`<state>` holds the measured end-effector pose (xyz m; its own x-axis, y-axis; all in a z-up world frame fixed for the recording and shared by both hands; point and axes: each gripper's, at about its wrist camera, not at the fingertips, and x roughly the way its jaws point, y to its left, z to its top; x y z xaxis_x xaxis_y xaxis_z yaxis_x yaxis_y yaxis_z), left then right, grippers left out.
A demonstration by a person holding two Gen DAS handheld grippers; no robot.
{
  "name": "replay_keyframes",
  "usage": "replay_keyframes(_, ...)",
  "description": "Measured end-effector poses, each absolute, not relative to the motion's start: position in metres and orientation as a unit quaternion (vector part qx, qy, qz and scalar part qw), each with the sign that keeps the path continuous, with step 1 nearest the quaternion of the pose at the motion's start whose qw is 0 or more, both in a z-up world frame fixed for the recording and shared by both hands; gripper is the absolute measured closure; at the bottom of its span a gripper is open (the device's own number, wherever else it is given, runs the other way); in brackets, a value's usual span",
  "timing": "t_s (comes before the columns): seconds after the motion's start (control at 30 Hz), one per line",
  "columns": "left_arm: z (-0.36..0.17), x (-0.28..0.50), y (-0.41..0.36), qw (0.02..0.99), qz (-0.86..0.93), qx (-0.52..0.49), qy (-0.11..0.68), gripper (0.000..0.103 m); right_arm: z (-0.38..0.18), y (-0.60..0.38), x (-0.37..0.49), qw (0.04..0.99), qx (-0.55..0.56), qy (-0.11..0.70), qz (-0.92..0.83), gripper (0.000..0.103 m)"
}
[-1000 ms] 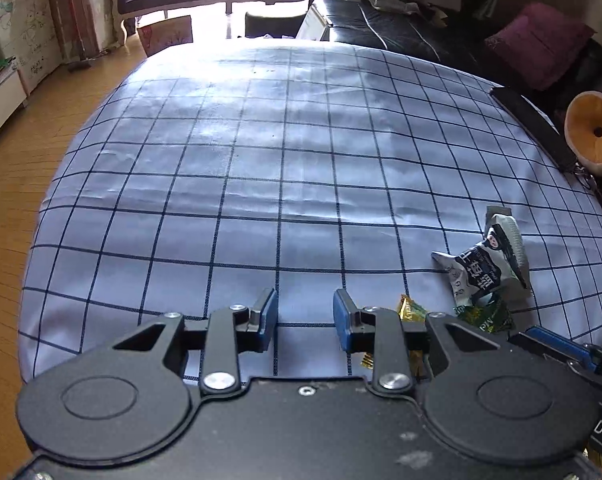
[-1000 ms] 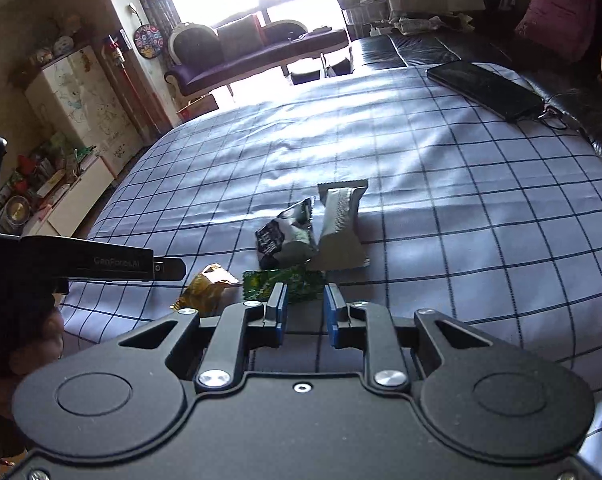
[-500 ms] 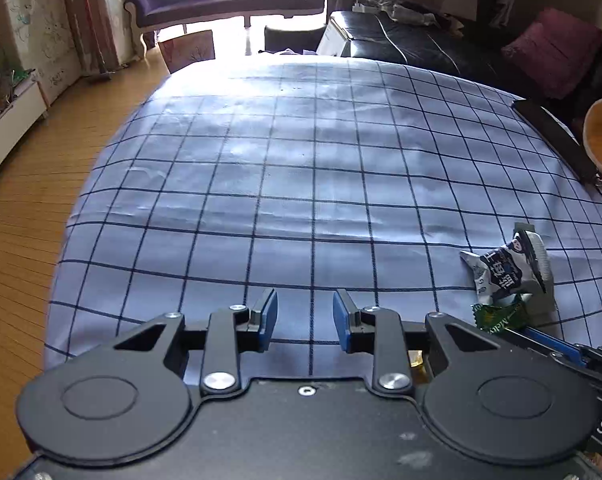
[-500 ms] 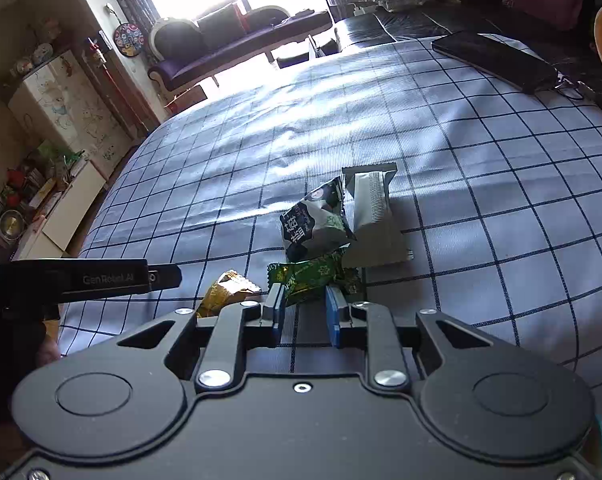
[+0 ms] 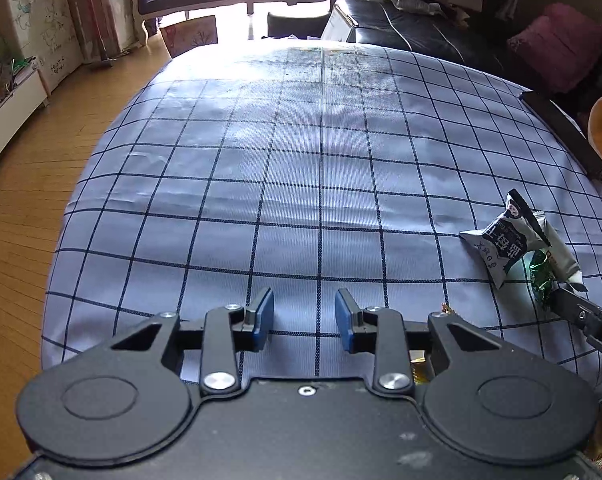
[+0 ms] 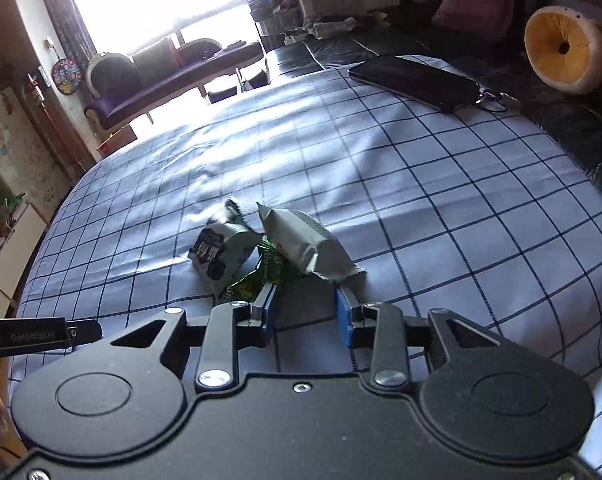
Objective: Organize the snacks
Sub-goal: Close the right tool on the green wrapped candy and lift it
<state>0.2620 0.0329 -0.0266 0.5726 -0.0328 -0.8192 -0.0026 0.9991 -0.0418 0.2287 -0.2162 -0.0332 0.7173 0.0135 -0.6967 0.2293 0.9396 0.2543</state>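
My right gripper (image 6: 305, 312) is opening with nothing between its pads, just short of the green packet (image 6: 261, 276), which seems tucked under two grey snack packets (image 6: 301, 242). My left gripper (image 5: 304, 320) is opening over bare checked cloth (image 5: 301, 160).

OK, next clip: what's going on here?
A person holds a claw in each hand over a checked tablecloth, sorting snacks. The right claw is opening just short of a small pile: a grey packet, a dark packet and a green wrapper under them. Nothing is between its pads. The left claw is also opening, over bare cloth, with a gold wrapper just beside it.
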Motion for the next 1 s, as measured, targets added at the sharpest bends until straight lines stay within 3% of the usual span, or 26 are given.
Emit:
replay_keyframes(0.67,-0.029,0.258,0.027,0.891,-0.004,0.002,0.455,0.069,-0.036,-0.202,0.261,0.892,0.226,0.387,-0.050,0.059)
replay_keyframes(0.8,-0.029,0.258,0.027,0.891,-0.004,0.002,0.454,0.069,-0.037,-0.191,0.261,0.907,0.174,0.381,-0.046,0.060)
replay_keyframes(1.0,-0.029,0.256,0.024,0.894,-0.001,0.008,0.449,0.069,-0.036,-0.198,0.249,0.914,0.137,0.381,-0.016,0.069)
